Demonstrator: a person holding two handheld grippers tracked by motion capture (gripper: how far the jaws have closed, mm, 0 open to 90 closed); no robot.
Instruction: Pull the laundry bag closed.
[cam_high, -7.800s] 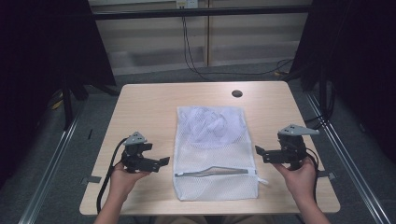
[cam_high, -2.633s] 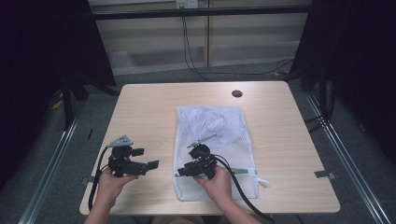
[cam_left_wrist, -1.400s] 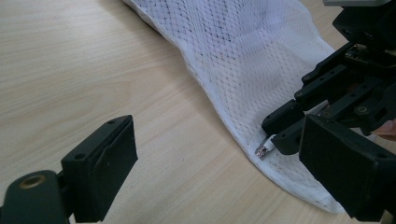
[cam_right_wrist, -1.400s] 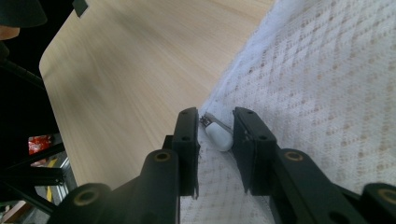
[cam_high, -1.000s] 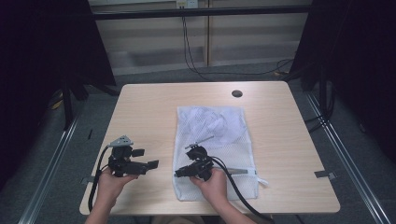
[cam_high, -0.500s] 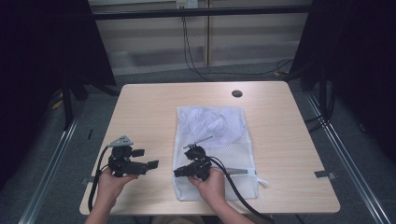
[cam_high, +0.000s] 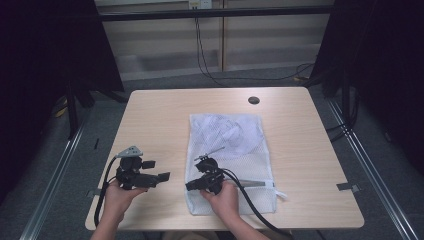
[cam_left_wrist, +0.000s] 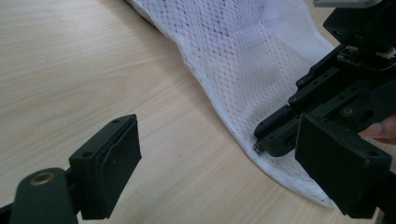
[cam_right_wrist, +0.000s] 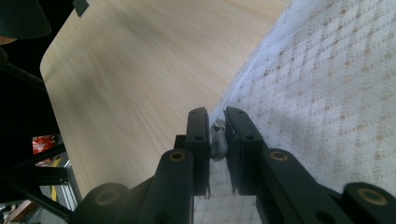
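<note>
A white mesh laundry bag (cam_high: 230, 145) lies flat on the wooden table (cam_high: 160, 120), with its zipper (cam_high: 255, 184) running across near the front end. My right gripper (cam_high: 191, 185) lies over the bag's front left edge and points left. In the right gripper view its jaws (cam_right_wrist: 215, 114) have just been closing and now pinch the small metal zipper pull (cam_right_wrist: 217, 144) at the bag's edge (cam_right_wrist: 327, 93). My left gripper (cam_high: 164, 176) rests left of the bag, open, with bare table between its fingers (cam_left_wrist: 112, 158). Its view shows the right gripper (cam_left_wrist: 275, 142) on the bag (cam_left_wrist: 243, 60).
A round cable hole (cam_high: 253, 100) sits at the table's far side. The right gripper's black cable (cam_high: 250, 205) trails over the bag's front corner. Grey floor and metal rails (cam_high: 55, 170) flank the table, and dark curtains stand on both sides.
Since the oldest frame the right hand has crossed from the table's right side to the bag's front left edge. Over the last second both hands hold still.
</note>
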